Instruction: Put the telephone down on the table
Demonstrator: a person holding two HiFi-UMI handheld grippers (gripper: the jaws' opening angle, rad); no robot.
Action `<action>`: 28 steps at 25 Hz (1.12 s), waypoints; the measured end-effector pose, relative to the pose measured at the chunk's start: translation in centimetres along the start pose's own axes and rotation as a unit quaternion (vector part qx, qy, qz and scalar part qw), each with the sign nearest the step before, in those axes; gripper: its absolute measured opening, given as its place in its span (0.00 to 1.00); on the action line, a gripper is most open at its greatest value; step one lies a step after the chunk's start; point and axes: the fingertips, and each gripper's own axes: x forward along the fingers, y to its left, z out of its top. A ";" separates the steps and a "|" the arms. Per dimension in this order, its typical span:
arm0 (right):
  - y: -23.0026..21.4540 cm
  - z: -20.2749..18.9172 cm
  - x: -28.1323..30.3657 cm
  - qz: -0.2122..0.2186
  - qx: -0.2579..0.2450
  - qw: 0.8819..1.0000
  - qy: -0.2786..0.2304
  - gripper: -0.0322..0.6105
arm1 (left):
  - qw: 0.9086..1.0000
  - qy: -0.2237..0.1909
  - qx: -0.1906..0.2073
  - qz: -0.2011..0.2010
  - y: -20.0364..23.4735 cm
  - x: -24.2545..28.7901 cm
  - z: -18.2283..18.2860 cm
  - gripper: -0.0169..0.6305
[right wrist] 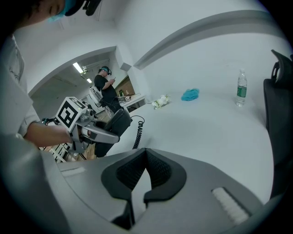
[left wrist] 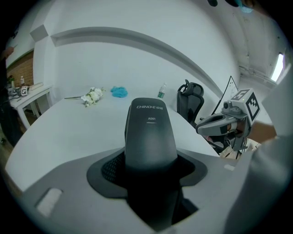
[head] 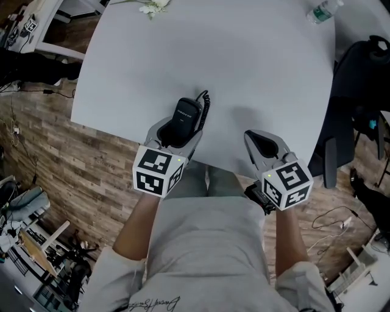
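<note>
Left gripper [head: 175,135]: fingers [left wrist: 68,192] clenched on the telephone [head: 186,116], one at each side of the black handset's lower half. The upper half sticks out past the fingertips, printed face up.

Telephone: over the near edge of the white tabletop [head: 244,61], tilted. The right gripper view shows it held clear of the surface at the gripped end. Cannot tell whether its far end touches.

Coiled cord [head: 204,103]: black, leaves the telephone's far end and curls along its right side.

Right gripper [head: 261,139]: right of the telephone, apart from it, also at the near tabletop edge. Fingers closed tip to tip, nothing between them.

Water bottle [head: 320,12]: upright, far beyond the telephone and to its right.

White flowers [head: 152,7]: far beyond the telephone, slightly left, lying flat. A blue-green crumpled thing [left wrist: 120,91] lies just right of them.

Dark office chair [head: 359,79]: well right of the telephone, off the tabletop.

Wood-plank floor [head: 91,152]: left of and below the telephone.
</note>
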 end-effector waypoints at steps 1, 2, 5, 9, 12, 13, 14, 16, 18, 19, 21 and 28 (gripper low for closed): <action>0.0 -0.1 0.1 0.001 0.001 1.000 0.002 0.06 | 1.000 0.002 0.000 0.000 0.1 0.2 -0.1 0.48; 0.1 -0.2 0.2 0.001 0.001 1.000 0.003 0.06 | 1.000 0.003 0.001 0.000 0.2 0.4 -0.2 0.48; 0.1 -0.2 0.4 0.002 0.002 1.000 0.004 0.06 | 1.000 0.008 0.003 0.000 0.5 0.9 -0.4 0.48; -0.2 -0.3 0.5 0.002 0.004 1.000 0.008 0.06 | 1.000 0.014 -0.001 0.000 0.9 1.7 -0.7 0.48; -0.3 -0.8 0.7 0.002 0.006 1.000 0.013 0.06 | 1.000 0.020 -0.004 0.000 1.3 2.3 -1.1 0.48; -0.3 -0.8 0.8 0.003 0.007 1.000 0.014 0.06 | 1.000 0.022 -0.004 -0.001 1.5 2.5 -1.2 0.48; -0.2 -0.8 0.9 0.004 0.008 1.000 0.015 0.06 | 1.000 0.025 -0.004 -0.001 1.6 2.8 -1.3 0.48; -0.2 -0.8 1.1 0.005 0.010 1.000 0.016 0.06 | 1.000 0.030 -0.001 -0.001 1.9 3.2 -1.4 0.48; -0.2 -0.9 1.2 0.007 0.012 1.000 0.016 0.06 | 0.999 0.035 0.001 0.001 2.2 3.6 -1.7 0.48; -0.1 -0.9 1.3 0.008 0.012 1.000 0.016 0.06 | 0.999 0.037 0.002 0.003 2.3 3.8 -1.8 0.48; 0.0 -0.8 1.5 0.009 0.012 1.000 0.016 0.06 | 0.999 0.040 0.003 0.007 2.7 4.0 -2.1 0.48; 0.2 -1.0 2.0 0.012 0.014 1.000 0.021 0.06 | 0.999 0.049 0.011 0.019 3.9 5.0 -2.9 0.48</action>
